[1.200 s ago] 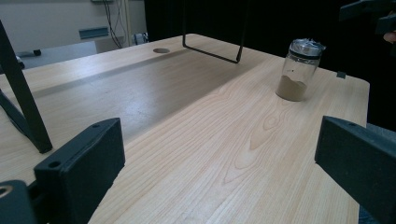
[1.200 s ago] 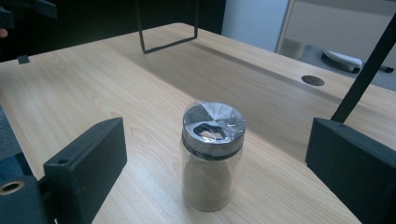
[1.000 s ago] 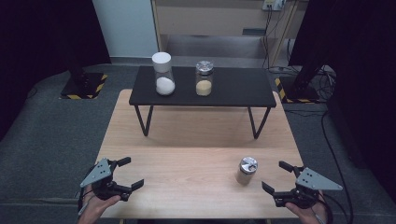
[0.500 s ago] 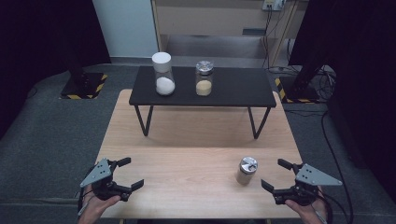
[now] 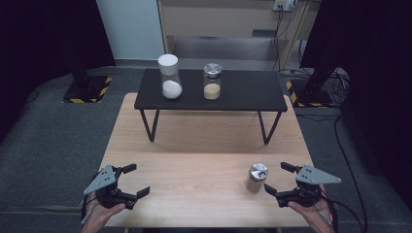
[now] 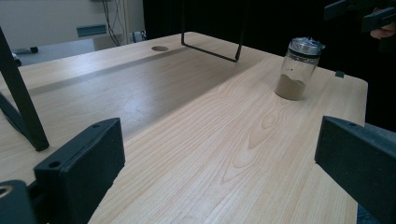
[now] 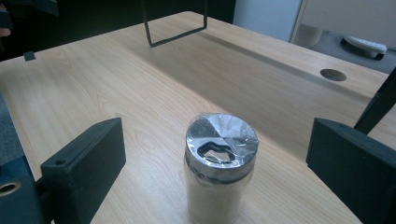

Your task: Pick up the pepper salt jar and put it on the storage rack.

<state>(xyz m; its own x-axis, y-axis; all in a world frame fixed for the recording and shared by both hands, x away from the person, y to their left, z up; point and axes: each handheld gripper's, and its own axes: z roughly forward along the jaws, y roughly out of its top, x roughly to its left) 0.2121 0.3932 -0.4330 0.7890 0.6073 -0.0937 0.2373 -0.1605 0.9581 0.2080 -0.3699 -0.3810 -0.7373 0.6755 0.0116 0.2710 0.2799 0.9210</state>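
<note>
Both jaws of the right gripper stand wide apart and empty just beside the small jar near the wooden table's front edge, so it should advance level, straddling the glass below the lid before closing.

On the black low table at the far side you see two jars: one with white lid, one with metal lid, standing near each other.

Bare wooden table between grippers; sole obstacle the small jar, black shelf well behind.
</note>
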